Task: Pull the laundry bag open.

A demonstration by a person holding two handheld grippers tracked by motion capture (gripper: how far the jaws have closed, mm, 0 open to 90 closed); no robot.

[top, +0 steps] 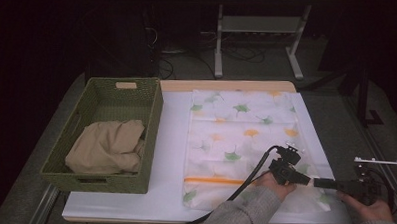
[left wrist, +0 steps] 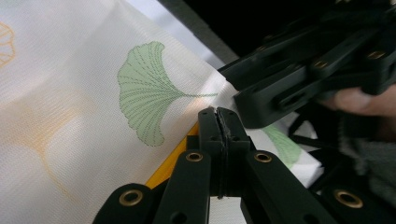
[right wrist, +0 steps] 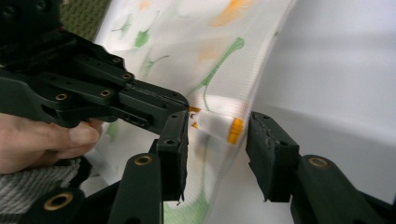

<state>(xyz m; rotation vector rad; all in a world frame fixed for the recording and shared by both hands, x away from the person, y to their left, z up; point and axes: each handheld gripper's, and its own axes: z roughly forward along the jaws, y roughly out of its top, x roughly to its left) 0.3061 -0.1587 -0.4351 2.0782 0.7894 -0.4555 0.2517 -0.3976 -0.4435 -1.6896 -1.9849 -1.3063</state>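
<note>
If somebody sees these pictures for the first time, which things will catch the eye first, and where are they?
The white mesh laundry bag with green and orange ginkgo leaves lies flat in the middle of the white table. At its near right corner the two tongs meet: the left tongs are shut on the bag's edge beside the orange zipper, and the right tongs stand open around the orange zipper end. At the left, a green woven basket holds a beige cloth.

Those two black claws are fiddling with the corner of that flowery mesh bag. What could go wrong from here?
The right gripper stands open around the orange zipper end without pressing it, so it could close on bare mesh and miss it. The left gripper is shut on the edge of the laundry bag, close beside the other; the two sets of jaws might knock together. The bag lies near the table's right edge, so a tug could slide it off.
</note>
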